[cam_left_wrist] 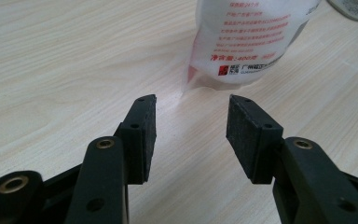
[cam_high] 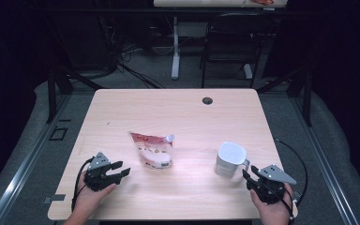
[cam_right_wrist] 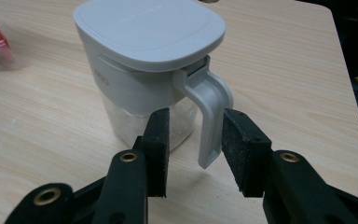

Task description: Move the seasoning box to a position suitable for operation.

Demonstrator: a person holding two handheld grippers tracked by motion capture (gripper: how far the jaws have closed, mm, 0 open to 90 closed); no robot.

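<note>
The right gripper (cam_right_wrist: 196, 135) has its jaws apart around the handle (cam_right_wrist: 212, 116) of the jug (cam_right_wrist: 144, 70), not pressing it. The left gripper (cam_left_wrist: 191, 126), jaws apart and empty, sits just near of the pouch (cam_left_wrist: 247, 42).

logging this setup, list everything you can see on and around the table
table: one, light wood, centre, with a dark round hole near its far edge
pouch: one, white and red with a spout, lying left of centre
lidded jug: one, grey-white lid and handle, clear lower body, standing right of centre
chair: one, black, beyond the table
left gripper: one, black, near left, jaws open, pointing at the pouch
right gripper: one, black, near right, jaws open around the jug's handle
hands: two, at the near edge
</note>
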